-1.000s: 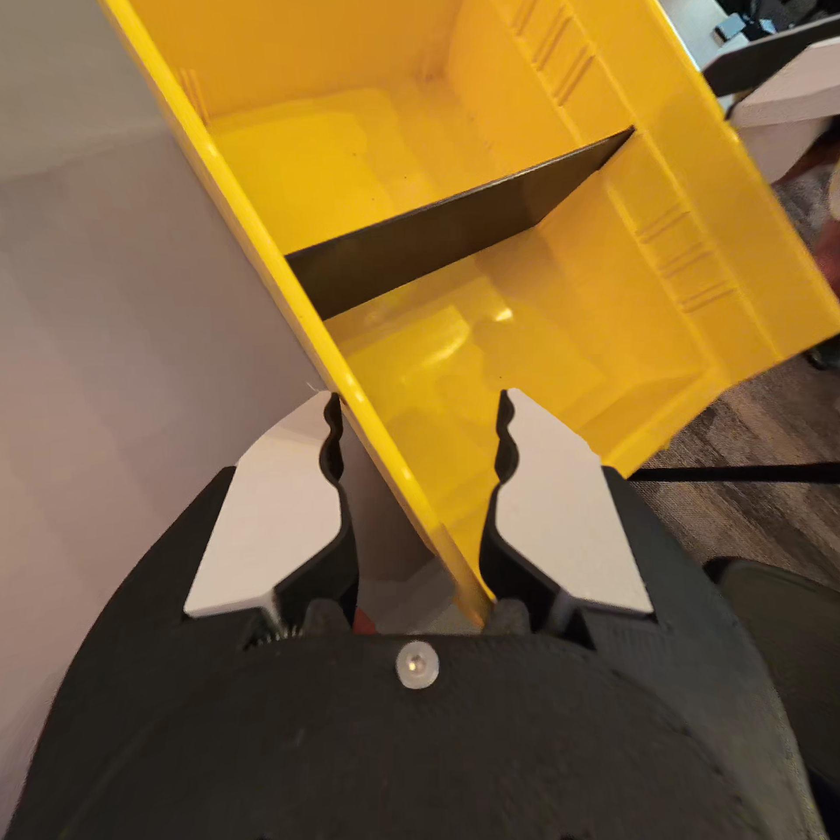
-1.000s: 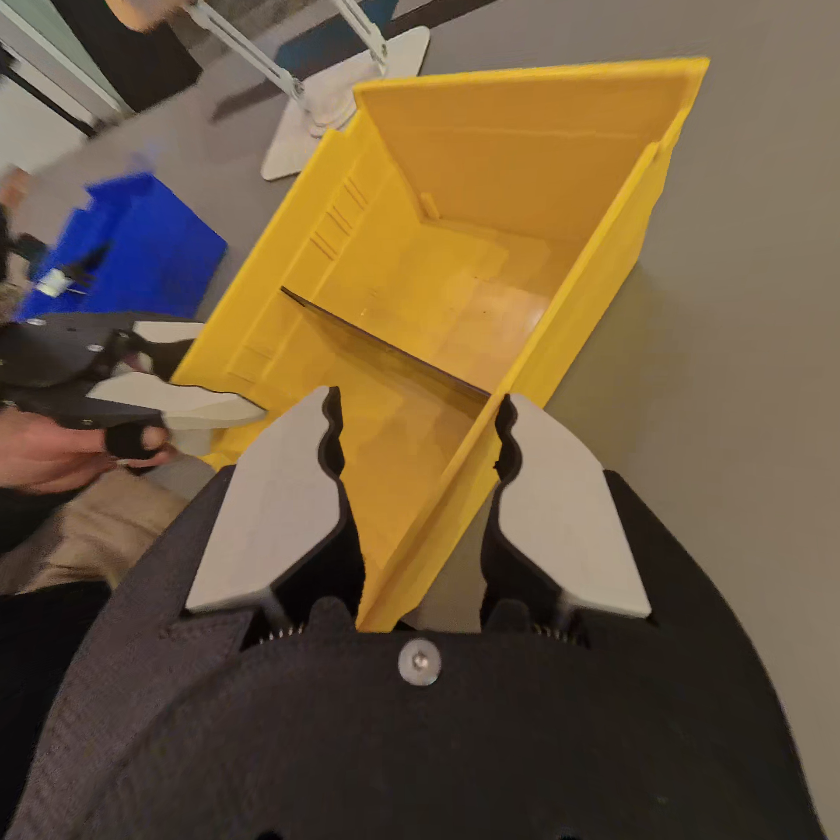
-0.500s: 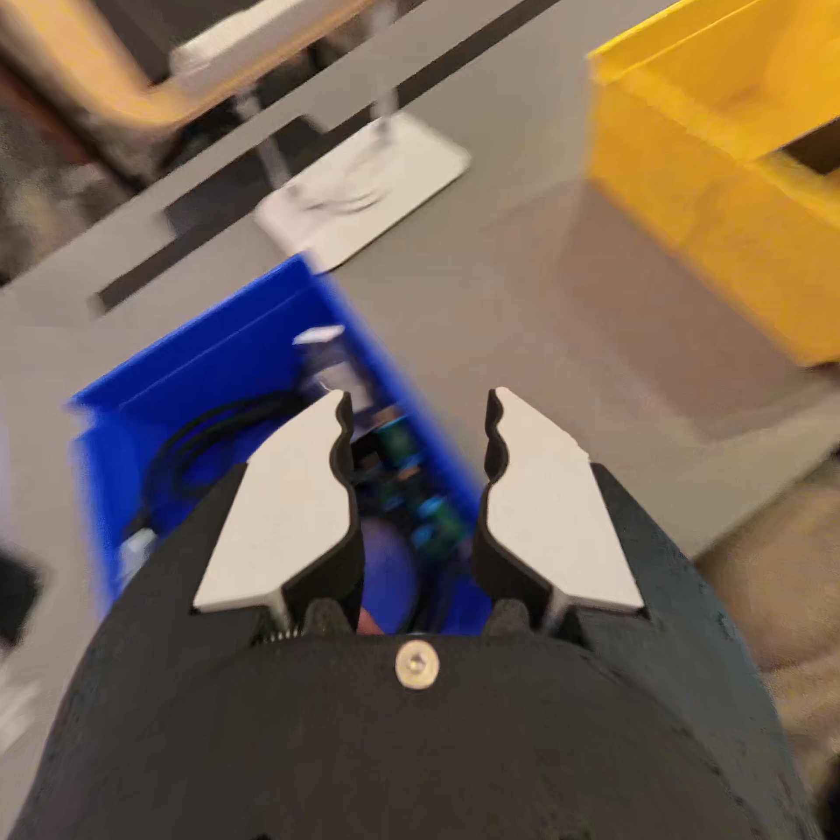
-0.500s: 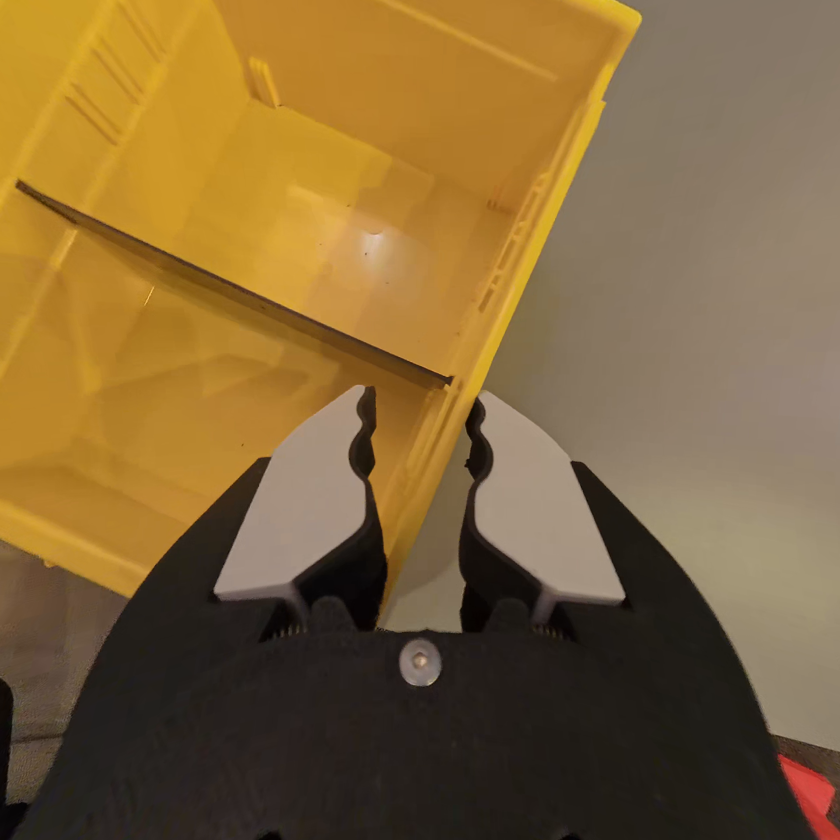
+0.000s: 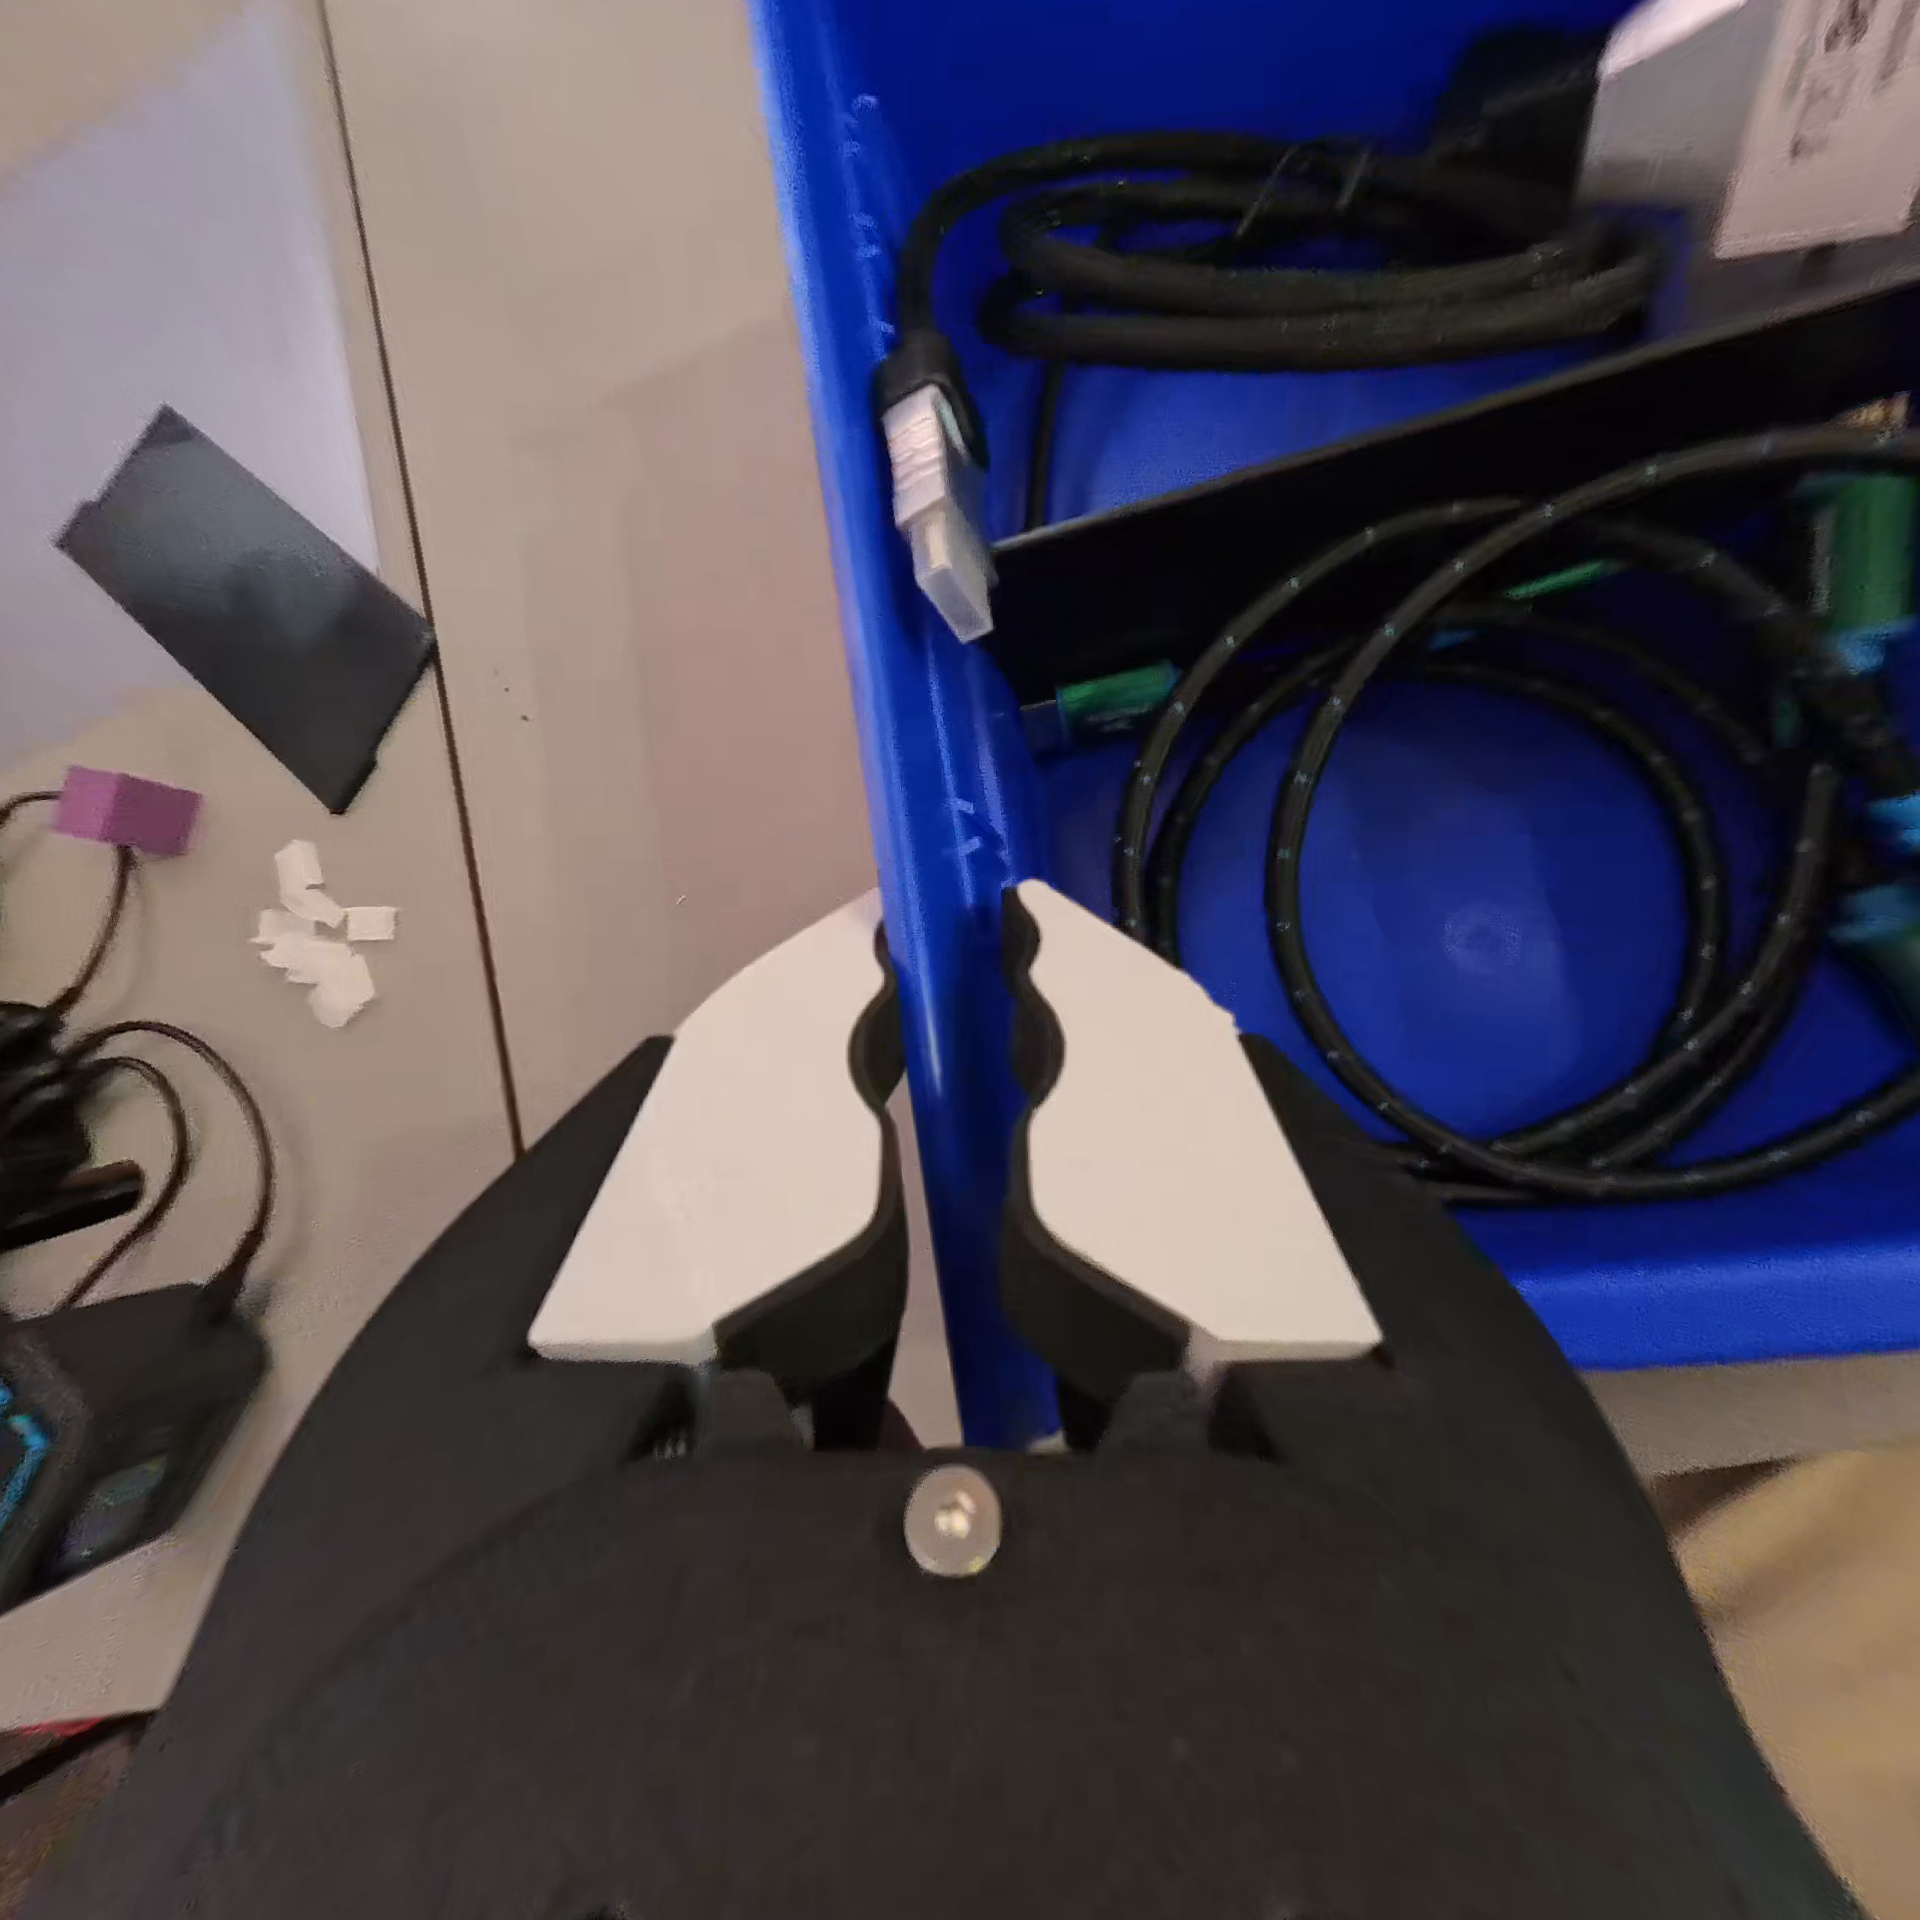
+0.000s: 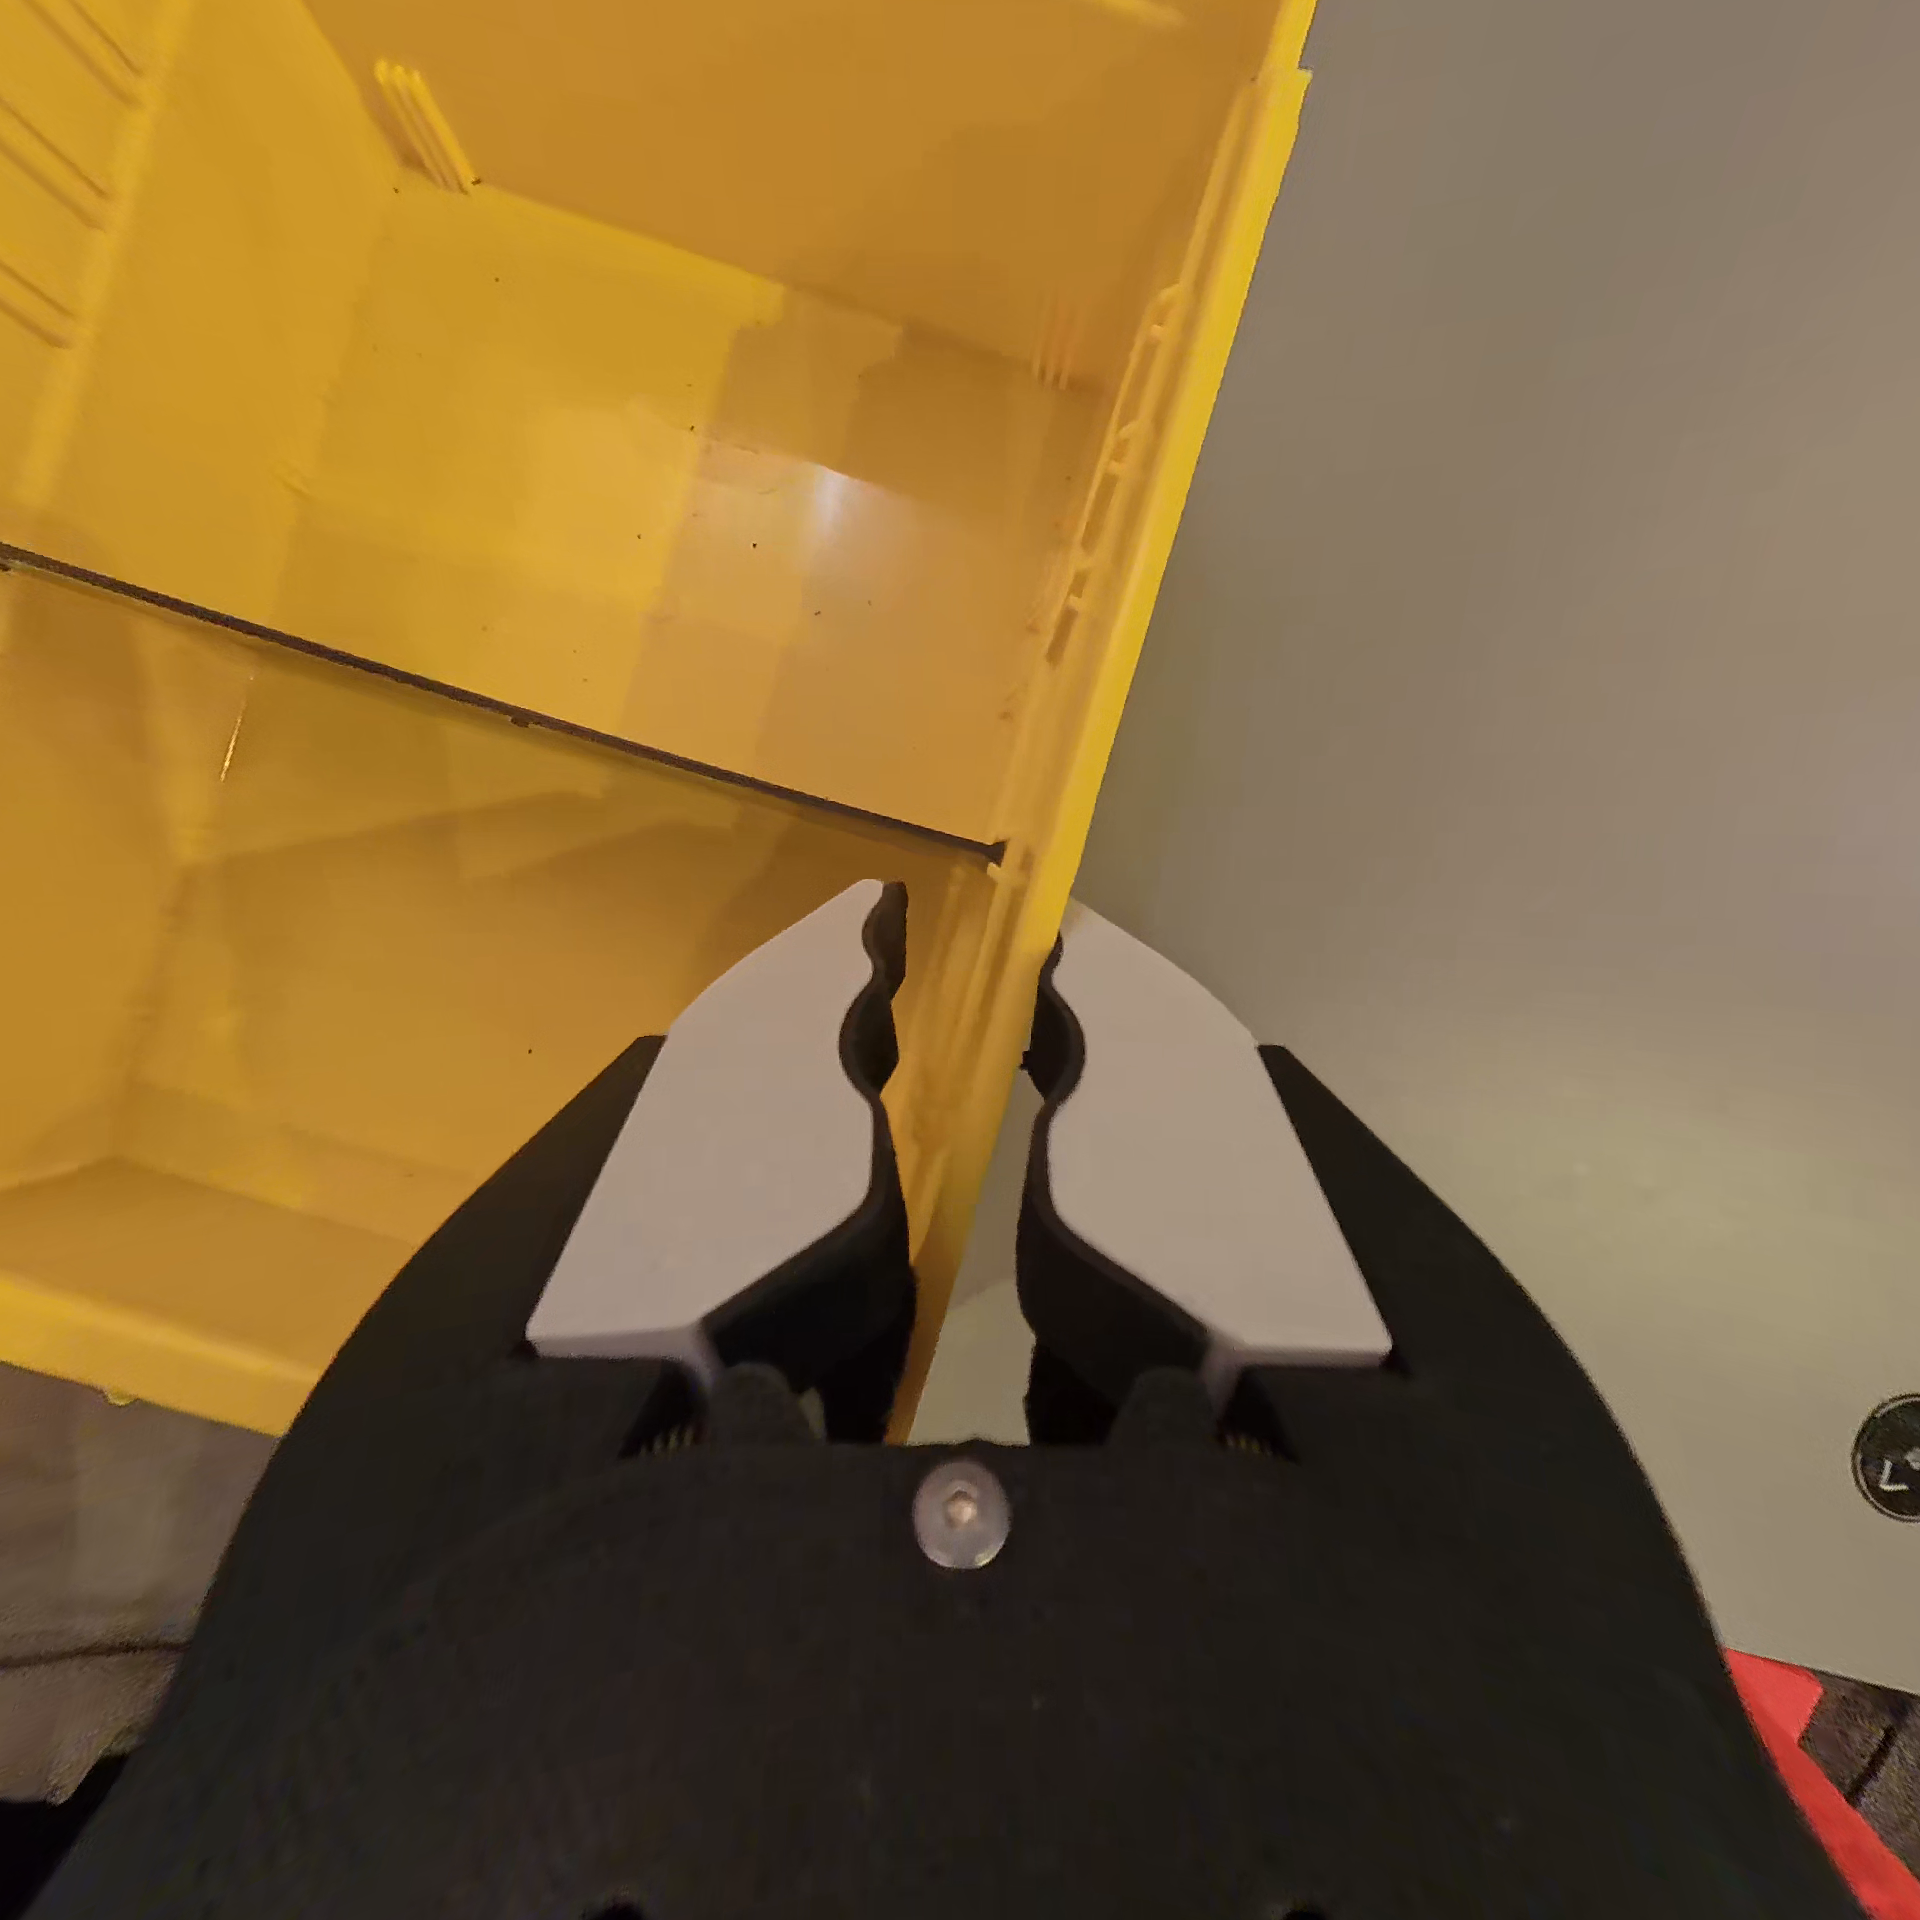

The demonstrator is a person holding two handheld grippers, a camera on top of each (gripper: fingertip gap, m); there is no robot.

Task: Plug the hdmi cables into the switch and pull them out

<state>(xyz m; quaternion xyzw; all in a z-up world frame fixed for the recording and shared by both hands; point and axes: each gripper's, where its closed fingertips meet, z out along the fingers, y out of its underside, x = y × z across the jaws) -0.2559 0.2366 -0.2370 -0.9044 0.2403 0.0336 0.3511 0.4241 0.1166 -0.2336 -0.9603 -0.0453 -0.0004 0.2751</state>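
Note:
In the left wrist view, my left gripper (image 5: 948,925) is shut on the left wall of a blue bin (image 5: 831,312). The bin holds a coiled black braided HDMI cable (image 5: 1299,260) in its far compartment, and the cable's silver plug (image 5: 935,499) rests against the wall. A second coiled cable (image 5: 1455,831) lies in the near compartment, behind a black divider (image 5: 1455,499). In the right wrist view, my right gripper (image 6: 971,914) is shut on the right wall of an empty yellow bin (image 6: 520,416). I cannot tell which item is the switch.
On the grey table left of the blue bin are a flat black rectangle (image 5: 249,603), a purple block (image 5: 125,816), white paper scraps (image 5: 322,935) and a black device with cords (image 5: 83,1434). Green and blue parts (image 5: 1860,561) lie in the bin. A red thing (image 6: 1787,1745) is past the table edge. My hands' fingertips stand some 70 centimetres from each other. The purple block (image 5: 125,816) sits 30 centimetres or so from the ends of my left fingers.
My left gripper left the yellow bin, swung over to the blue bin and closed on its left wall. My right gripper closed on the yellow bin's right wall.

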